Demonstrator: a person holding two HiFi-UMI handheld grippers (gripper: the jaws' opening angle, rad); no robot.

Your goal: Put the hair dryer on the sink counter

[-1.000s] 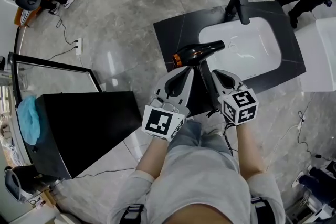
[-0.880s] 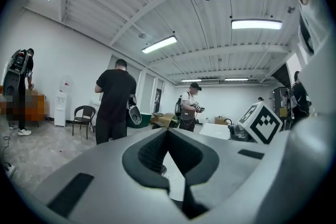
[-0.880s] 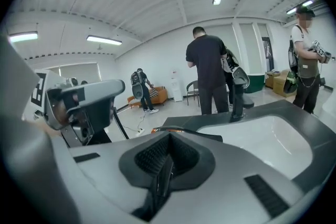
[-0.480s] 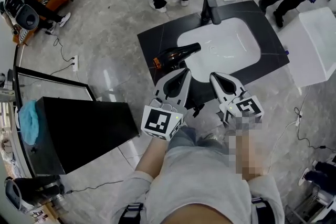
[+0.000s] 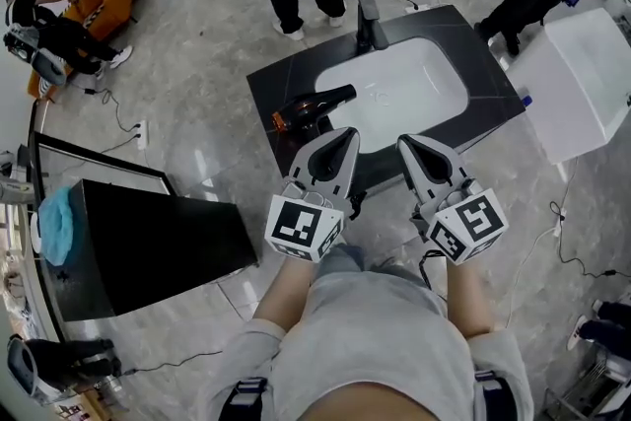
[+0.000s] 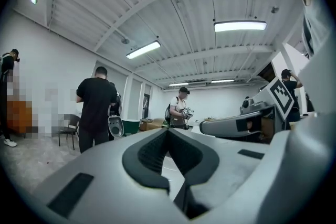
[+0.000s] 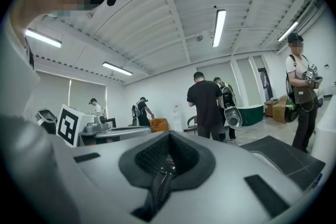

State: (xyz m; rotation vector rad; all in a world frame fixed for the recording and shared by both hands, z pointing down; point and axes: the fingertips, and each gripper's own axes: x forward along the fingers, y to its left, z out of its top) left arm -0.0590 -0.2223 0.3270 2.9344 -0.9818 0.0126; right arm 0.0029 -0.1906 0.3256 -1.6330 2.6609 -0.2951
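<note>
black-and-orange hair dryer (image 5: 311,105) lies on its side on the dark sink counter (image 5: 480,74), just left of the white basin (image 5: 394,89). left gripper (image 5: 345,135) and right gripper (image 5: 406,143) sit side by side at the counter's near edge, both jaws clenched, nothing gripped, clear of the dryer.

Black sink counter (image 5: 269,88): hair dryer (image 5: 311,105) lying left of white basin (image 5: 394,89)
</note>
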